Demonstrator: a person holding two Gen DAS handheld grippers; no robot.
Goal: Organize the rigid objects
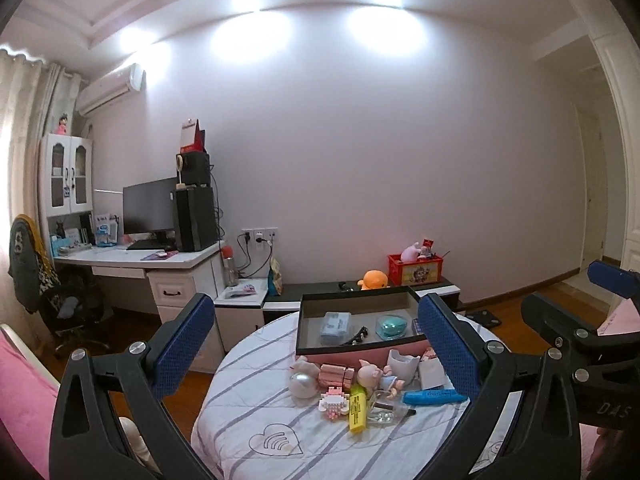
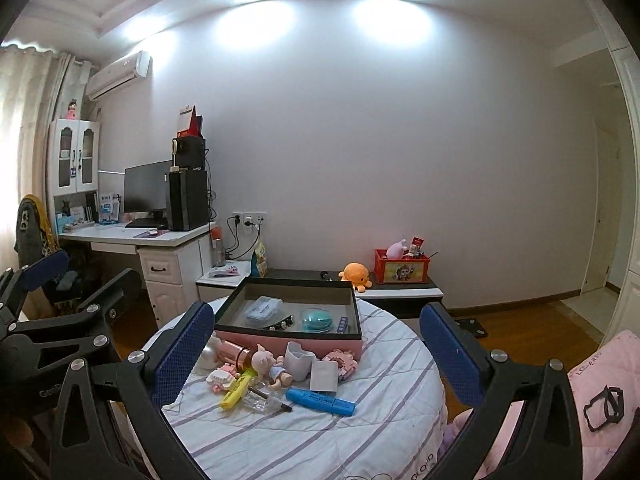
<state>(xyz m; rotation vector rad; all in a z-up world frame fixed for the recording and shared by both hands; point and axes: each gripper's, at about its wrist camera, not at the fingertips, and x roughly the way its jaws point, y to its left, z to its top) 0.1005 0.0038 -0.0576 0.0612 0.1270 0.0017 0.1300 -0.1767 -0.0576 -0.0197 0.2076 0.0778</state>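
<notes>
A pink box with a black rim (image 1: 362,295) (image 2: 288,330) stands at the far side of a round table with a striped cloth (image 1: 304,436) (image 2: 312,436). It holds a clear case (image 2: 264,307), a teal round case (image 2: 317,320) and a dark clip. In front lie a yellow highlighter (image 1: 357,407) (image 2: 237,391), a blue marker (image 1: 434,396) (image 2: 320,401), a piglet doll (image 1: 374,375) (image 2: 272,367), a rose-gold cylinder (image 1: 337,374), a pearl ball (image 1: 303,385) and a block toy (image 1: 333,400). My left gripper (image 1: 316,348) and right gripper (image 2: 316,350) hover open above the near table edge, both empty.
A white desk (image 1: 132,258) with monitor and black speakers stands at the left wall. A low cabinet (image 2: 400,292) behind the table carries an orange plush and a red crate. Pink bedding (image 2: 592,396) lies at the right, an office chair (image 1: 52,296) at the left.
</notes>
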